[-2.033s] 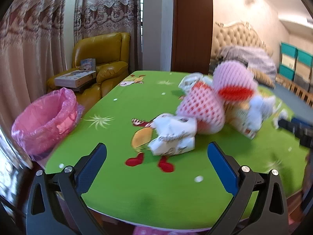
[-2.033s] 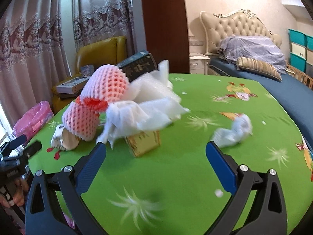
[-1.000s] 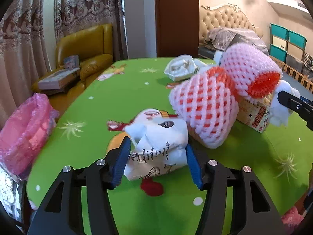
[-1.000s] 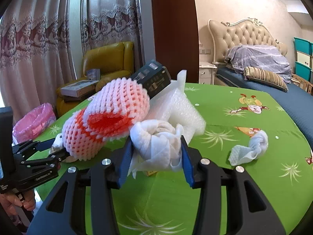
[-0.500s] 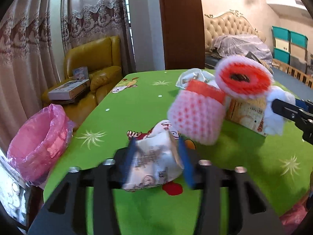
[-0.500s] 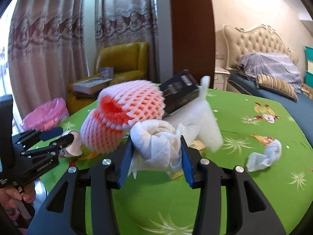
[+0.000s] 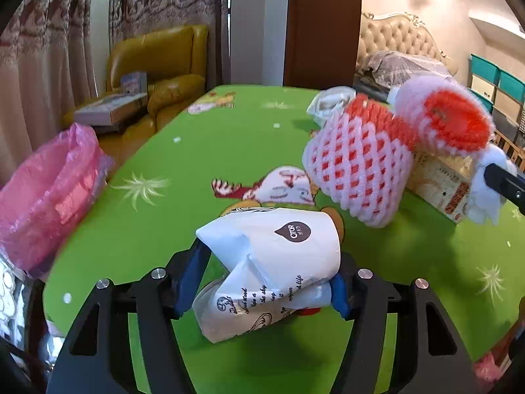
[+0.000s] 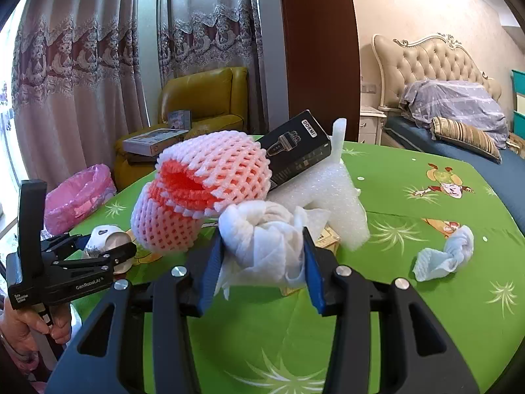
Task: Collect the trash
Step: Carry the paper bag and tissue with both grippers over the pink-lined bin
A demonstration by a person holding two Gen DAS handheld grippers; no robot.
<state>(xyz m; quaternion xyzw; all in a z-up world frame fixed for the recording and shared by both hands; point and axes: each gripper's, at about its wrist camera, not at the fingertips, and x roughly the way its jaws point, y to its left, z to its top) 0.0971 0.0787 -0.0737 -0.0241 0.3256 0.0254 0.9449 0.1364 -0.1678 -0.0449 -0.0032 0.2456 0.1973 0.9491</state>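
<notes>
A crumpled white paper cup (image 7: 279, 246) with printed text sits between the blue pads of my left gripper (image 7: 267, 272), above the green table (image 7: 197, 164). Its jaws are closing, the pads pressing the cup's sides. My right gripper (image 8: 262, 246) is shut on a white tissue wad (image 8: 259, 229). Behind both lie two pink foam fruit nets (image 8: 210, 177), also in the left wrist view as the nets (image 7: 361, 177). The left gripper (image 8: 108, 246) shows at the right wrist view's left edge, held by a hand (image 8: 23, 325).
A bin with a pink bag (image 7: 46, 190) stands left of the table. A black box (image 8: 298, 151), a white foam sheet (image 8: 331, 190), a yellow carton (image 7: 439, 184) and a loose tissue (image 8: 446, 256) lie on the table. A yellow armchair (image 7: 157, 65) and a bed (image 8: 459, 108) stand beyond.
Two seconds ago both grippers stood open; each has since shut on its piece. Over the last second the cup has turned in the left jaws, logo side up. The foam nets shifted.
</notes>
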